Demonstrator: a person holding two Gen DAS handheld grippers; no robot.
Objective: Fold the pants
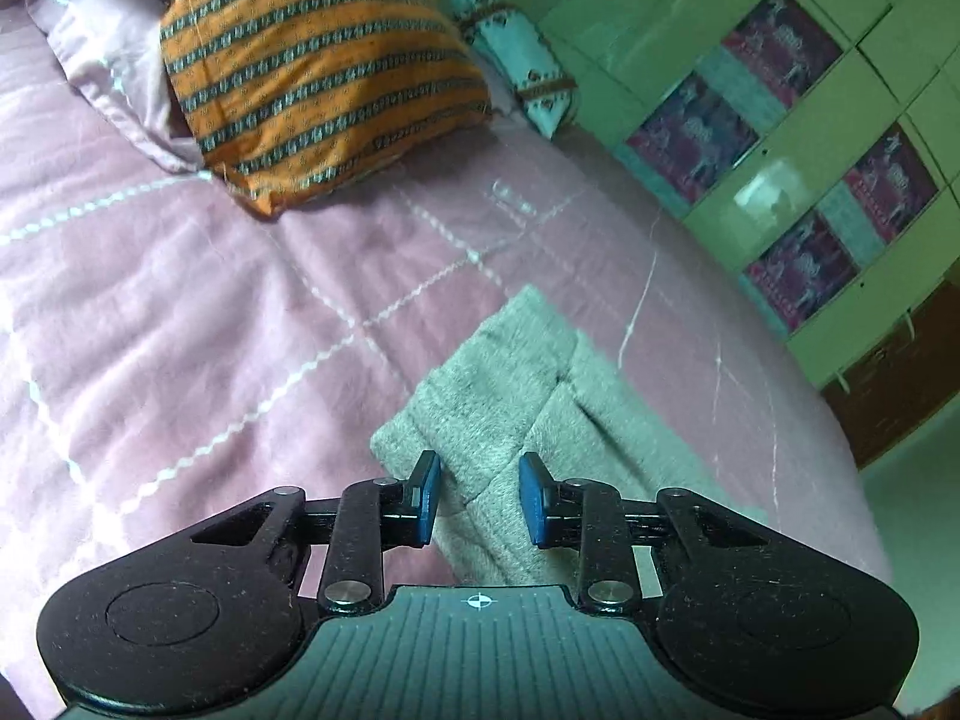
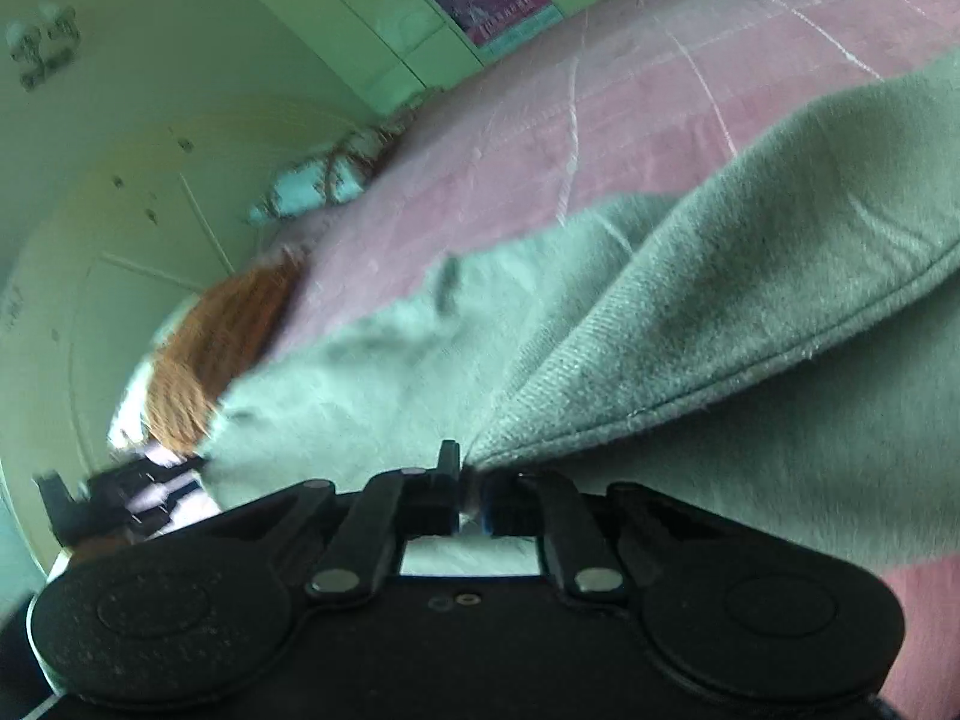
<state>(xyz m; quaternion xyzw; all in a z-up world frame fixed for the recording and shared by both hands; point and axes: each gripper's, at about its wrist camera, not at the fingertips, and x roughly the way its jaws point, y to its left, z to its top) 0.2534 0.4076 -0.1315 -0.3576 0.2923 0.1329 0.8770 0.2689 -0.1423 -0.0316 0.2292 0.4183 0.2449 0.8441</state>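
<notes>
Folding pants on pink bedspread.
Left gripper released, hovering above fabric; right gripper clenched on hem, cloth lifted toward 2 o'clock.

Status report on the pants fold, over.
Left gripper open over pants. Right gripper shut on pants edge, lifting it. Pillow well clear.

Left gripper jaws apart; right gripper jaws pinched together.
</notes>
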